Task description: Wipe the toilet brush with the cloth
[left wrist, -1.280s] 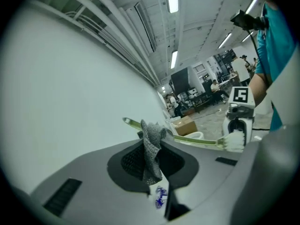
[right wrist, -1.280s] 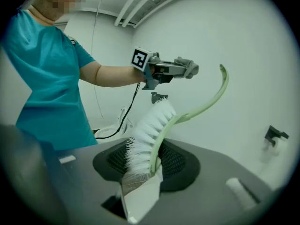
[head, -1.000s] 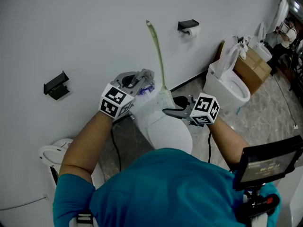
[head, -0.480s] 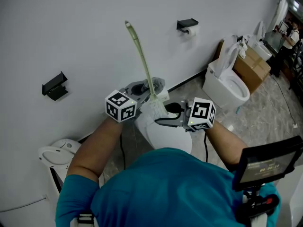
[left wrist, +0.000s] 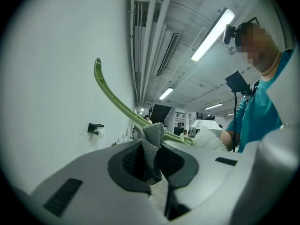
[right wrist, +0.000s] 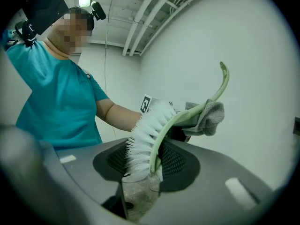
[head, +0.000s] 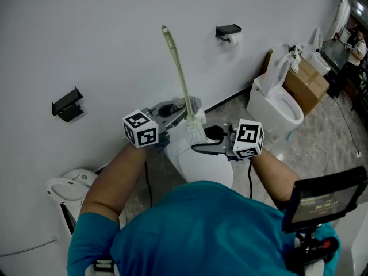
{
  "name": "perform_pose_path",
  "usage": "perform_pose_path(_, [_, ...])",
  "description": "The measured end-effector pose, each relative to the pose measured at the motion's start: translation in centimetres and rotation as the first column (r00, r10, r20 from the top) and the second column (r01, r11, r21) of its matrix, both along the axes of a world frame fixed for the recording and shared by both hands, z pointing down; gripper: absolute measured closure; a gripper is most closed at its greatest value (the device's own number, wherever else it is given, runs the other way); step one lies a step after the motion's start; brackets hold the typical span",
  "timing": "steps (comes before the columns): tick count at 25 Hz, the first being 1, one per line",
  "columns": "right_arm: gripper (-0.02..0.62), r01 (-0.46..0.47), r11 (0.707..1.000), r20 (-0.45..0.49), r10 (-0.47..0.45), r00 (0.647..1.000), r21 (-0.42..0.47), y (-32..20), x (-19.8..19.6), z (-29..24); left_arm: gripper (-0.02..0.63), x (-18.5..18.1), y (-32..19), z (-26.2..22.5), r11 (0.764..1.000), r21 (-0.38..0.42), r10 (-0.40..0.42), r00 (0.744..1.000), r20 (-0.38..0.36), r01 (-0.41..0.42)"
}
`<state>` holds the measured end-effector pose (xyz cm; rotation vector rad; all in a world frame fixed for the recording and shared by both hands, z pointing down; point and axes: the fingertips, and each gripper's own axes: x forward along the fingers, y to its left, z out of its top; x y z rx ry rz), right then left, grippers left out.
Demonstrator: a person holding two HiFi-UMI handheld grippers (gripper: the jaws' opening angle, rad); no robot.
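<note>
Clamping toilet brush [right wrist: 145,130] bristles between right gripper [right wrist: 143,165] jaws; left gripper [left wrist: 154,165] pinches cloth [left wrist: 152,142].

I see a pale green toilet brush [right wrist: 189,116] with white bristles [right wrist: 143,135], a grey cloth [right wrist: 208,116] and a teal shirt [head: 201,234].

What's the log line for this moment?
right gripper: jaws shut on bristle head of pale-green toilet brush | left gripper: jaws shut on grey fabric cloth | cloth: against brush handle
</note>
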<state>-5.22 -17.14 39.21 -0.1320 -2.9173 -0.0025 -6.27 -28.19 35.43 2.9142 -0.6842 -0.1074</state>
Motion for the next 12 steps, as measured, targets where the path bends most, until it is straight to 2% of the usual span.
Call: perform_pose_path(12, [0.439,0.043,0.999,0.005,-0.043,0.999,-0.005,0.91,-0.19,0.10,0.568,-1.07,-0.35,-0.94,0.999,-0.032,0.013,0.996,-0.092,-0.016])
